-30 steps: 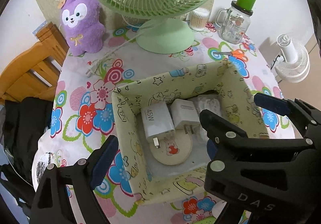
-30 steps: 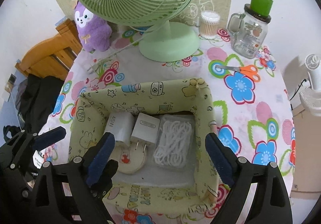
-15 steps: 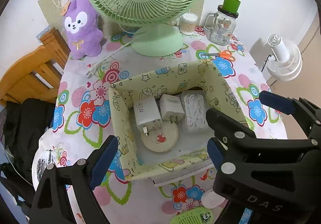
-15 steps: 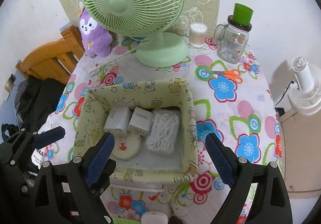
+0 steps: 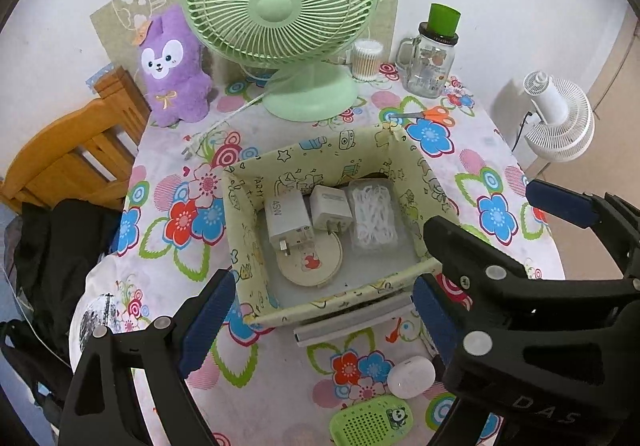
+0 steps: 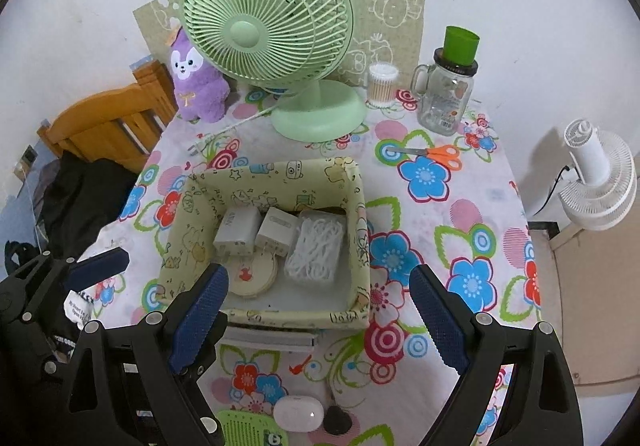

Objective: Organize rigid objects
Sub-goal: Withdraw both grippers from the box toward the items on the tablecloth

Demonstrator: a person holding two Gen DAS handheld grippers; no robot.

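Blue-padded black fingers of the left gripper stand wide apart at the lower edge of the left wrist view, holding nothing and touching nothing. The right gripper is likewise spread and empty in its own view; its black body, lettered "DAS", fills the lower right of the left view. Between and just beyond both pairs of fingers sits the pale green cartoon-printed fabric box, its inner wall marked "PARTY". Inside lie a white charger printed "45W", a second white plug adapter, a round cream compact with a red figure partly beneath them, and a clear bag of white cable. At the bottom of the frame, on bare floral tablecloth, rest a white oval case and a green perforated panda gadget. Open cloth surrounds the box up to a green desk fan, a purple plush toy and orange-handled scissors in the upper frame.
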